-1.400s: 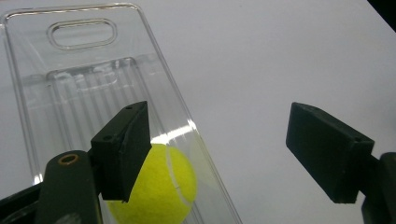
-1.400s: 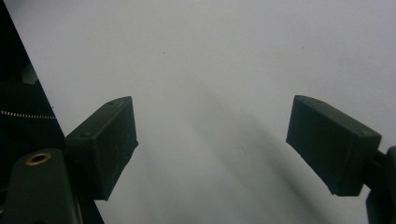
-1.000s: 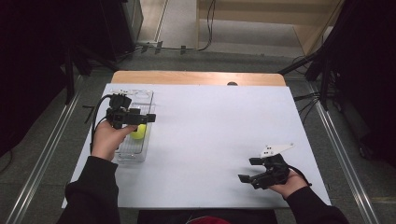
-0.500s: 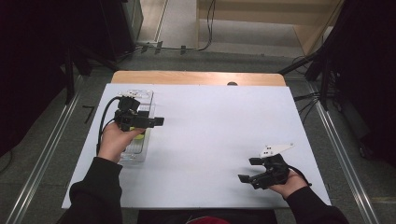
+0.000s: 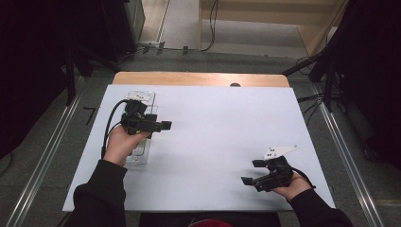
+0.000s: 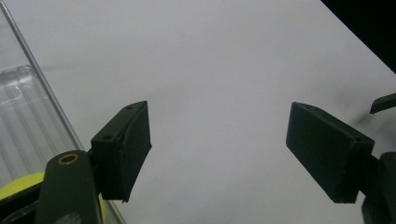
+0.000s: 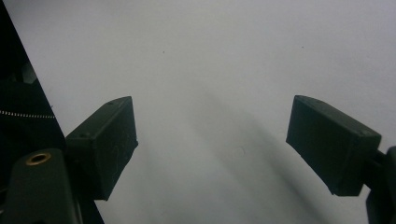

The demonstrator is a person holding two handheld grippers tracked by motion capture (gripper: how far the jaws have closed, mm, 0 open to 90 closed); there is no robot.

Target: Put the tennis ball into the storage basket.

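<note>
While my left gripper (image 5: 163, 126) hovers over the clear plastic tray (image 5: 142, 97) at the far left of the counter (image 5: 222, 127), its jaws stand apart with nothing between them; in the left gripper view I see bare white surface in the gap. Yellow-green object (image 6: 21, 184) sits in the tray, just under the gripper body, near-left corner of that view. Only a sliver shows, so I cannot tell its shape or what it is.

Handling guess: small, light, probably smooth and maybe rounded, so it could slip or roll under the pads. I'd come straight down inside the tray and close across its widest part, pads square on both sides, not near an end. The tray wall is thin, clear and stiff, and looks light enough to skid if I bump it, so I'd keep the pads off the rim.

Right gripper (image 5: 250, 172) rests at the near right of the counter, well apart from the tray, jaws also apart and empty. It could pin the tray if it slides.
</note>
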